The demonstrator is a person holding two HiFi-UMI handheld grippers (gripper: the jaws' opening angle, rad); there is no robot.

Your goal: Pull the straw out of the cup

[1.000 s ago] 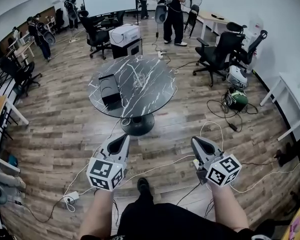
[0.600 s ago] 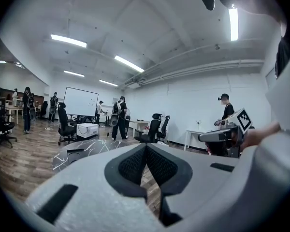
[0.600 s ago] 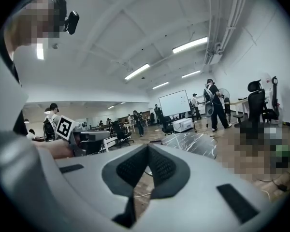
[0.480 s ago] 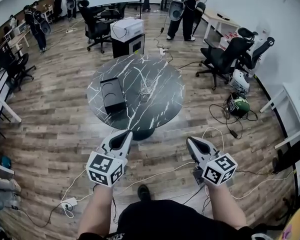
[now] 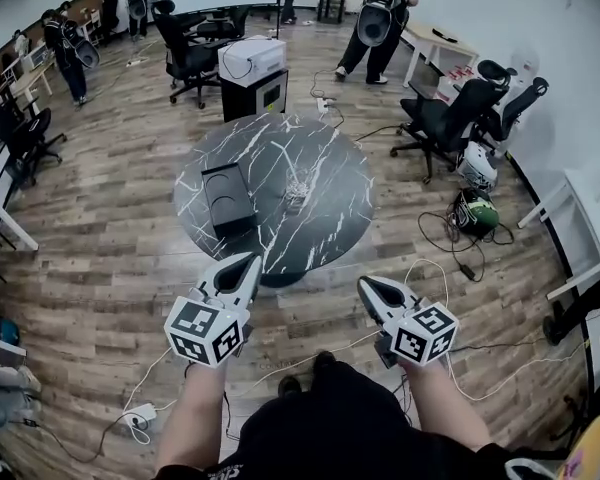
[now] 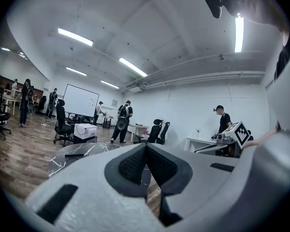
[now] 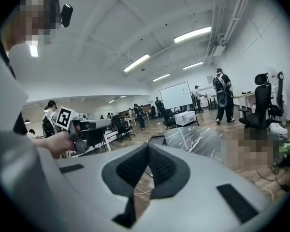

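Left gripper [image 5: 250, 259]: jaws pressed together, nothing between them. Right gripper [image 5: 366, 284]: jaws pressed together, empty. Cup [image 5: 297, 192]: upright on round marbled table [image 5: 330, 230], ahead of both grippers, well apart from their tips; straw too small to make out. Black box [image 5: 227, 199]: on table, ahead of left gripper.
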